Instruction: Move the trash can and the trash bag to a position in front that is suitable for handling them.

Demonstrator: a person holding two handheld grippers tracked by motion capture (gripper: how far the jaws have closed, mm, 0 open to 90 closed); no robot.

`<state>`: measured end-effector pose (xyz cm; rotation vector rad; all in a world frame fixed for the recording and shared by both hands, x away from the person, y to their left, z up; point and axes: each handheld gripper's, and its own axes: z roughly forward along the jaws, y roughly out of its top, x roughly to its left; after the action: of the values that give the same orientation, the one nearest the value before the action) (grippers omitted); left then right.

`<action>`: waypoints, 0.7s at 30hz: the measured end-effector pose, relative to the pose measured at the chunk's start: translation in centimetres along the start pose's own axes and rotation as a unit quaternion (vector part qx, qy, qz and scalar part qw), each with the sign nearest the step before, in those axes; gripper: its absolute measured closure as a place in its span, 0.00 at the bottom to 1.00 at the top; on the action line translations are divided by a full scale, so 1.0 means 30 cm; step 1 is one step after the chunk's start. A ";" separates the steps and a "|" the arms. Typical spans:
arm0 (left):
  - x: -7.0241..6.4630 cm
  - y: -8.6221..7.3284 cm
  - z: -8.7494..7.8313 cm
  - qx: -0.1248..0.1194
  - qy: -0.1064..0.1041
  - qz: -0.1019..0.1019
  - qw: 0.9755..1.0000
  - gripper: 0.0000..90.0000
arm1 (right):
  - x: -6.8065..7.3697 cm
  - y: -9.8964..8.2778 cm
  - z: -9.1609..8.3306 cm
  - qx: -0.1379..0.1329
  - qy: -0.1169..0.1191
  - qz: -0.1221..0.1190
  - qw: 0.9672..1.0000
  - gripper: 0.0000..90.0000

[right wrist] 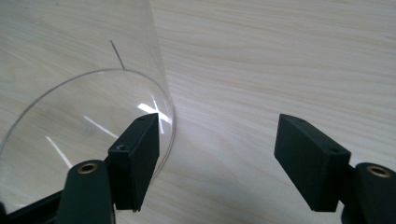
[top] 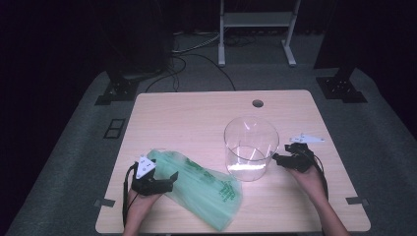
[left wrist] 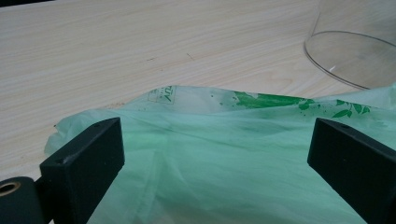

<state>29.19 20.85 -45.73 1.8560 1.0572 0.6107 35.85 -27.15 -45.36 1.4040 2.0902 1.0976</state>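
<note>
A clear round container (top: 251,147) stands upright near the middle right of the wooden table (top: 196,113). A pale green plastic bag (top: 204,187) with dark green print lies flat at the front left. My left gripper (top: 169,181) is open over the bag's left end; in the left gripper view the bag (left wrist: 224,154) spreads between and under the two jaws. My right gripper (top: 276,158) is open just right of the container's base. In the right gripper view the container's wall (right wrist: 93,107) curves in front of the left jaw, with bare wood between the jaws.
A round cable hole (top: 257,103) sits near the table's far edge. Beyond the table, cables and a white stand (top: 255,29) are on the dark floor. Black brackets (top: 356,200) mark the front corners.
</note>
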 end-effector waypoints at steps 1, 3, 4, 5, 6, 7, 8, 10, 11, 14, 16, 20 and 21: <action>0.000 0.001 -0.001 0.000 -0.001 0.001 1.000 0.03 | 0.005 0.002 0.002 0.001 0.002 -0.001 1.000 0.34; 0.000 0.002 -0.002 0.001 -0.001 0.003 1.000 0.03 | 0.016 0.007 0.008 0.000 0.005 -0.002 1.000 0.34; 0.000 0.002 -0.002 0.001 -0.001 0.003 1.000 0.03 | 0.021 0.009 0.011 0.000 0.006 -0.003 1.000 0.34; 0.000 0.002 -0.001 0.001 -0.003 0.002 1.000 0.03 | 0.025 0.011 0.014 0.000 0.008 -0.005 1.000 0.34; 0.000 0.002 -0.001 0.001 -0.004 0.001 1.000 0.03 | 0.035 0.014 0.020 0.001 0.013 -0.007 1.000 0.34; 0.000 0.002 -0.001 0.002 -0.004 0.002 1.000 0.03 | 0.035 0.014 0.020 0.001 0.013 -0.007 1.000 0.34; 0.000 0.002 0.000 0.002 -0.004 0.004 1.000 0.03 | 0.041 0.016 0.023 0.003 0.017 -0.007 1.000 0.34; -0.003 0.002 0.000 0.002 -0.004 0.005 1.000 0.03 | 0.042 0.015 0.024 0.003 0.020 -0.008 1.000 0.34; -0.005 0.002 0.001 0.003 -0.005 0.005 1.000 0.03 | 0.041 0.014 0.025 0.004 0.023 -0.009 1.000 0.34; -0.007 0.002 0.003 0.007 -0.008 0.010 1.000 0.03 | 0.026 0.000 0.012 0.003 0.030 -0.011 0.999 0.32; -0.008 0.002 0.003 0.009 -0.009 0.010 1.000 0.03 | 0.018 -0.007 0.004 0.001 0.033 -0.007 0.999 0.32; -0.016 0.005 0.008 0.013 -0.016 0.016 1.000 0.03 | -0.014 -0.041 -0.036 -0.007 0.044 0.004 0.999 0.32; -0.021 0.009 0.010 0.013 -0.022 0.018 1.000 0.03 | -0.026 -0.063 -0.059 -0.005 0.046 0.000 0.999 0.32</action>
<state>29.21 20.10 -45.63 1.9059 1.0088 0.5783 33.85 -28.90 -45.84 1.3734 2.1443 1.1925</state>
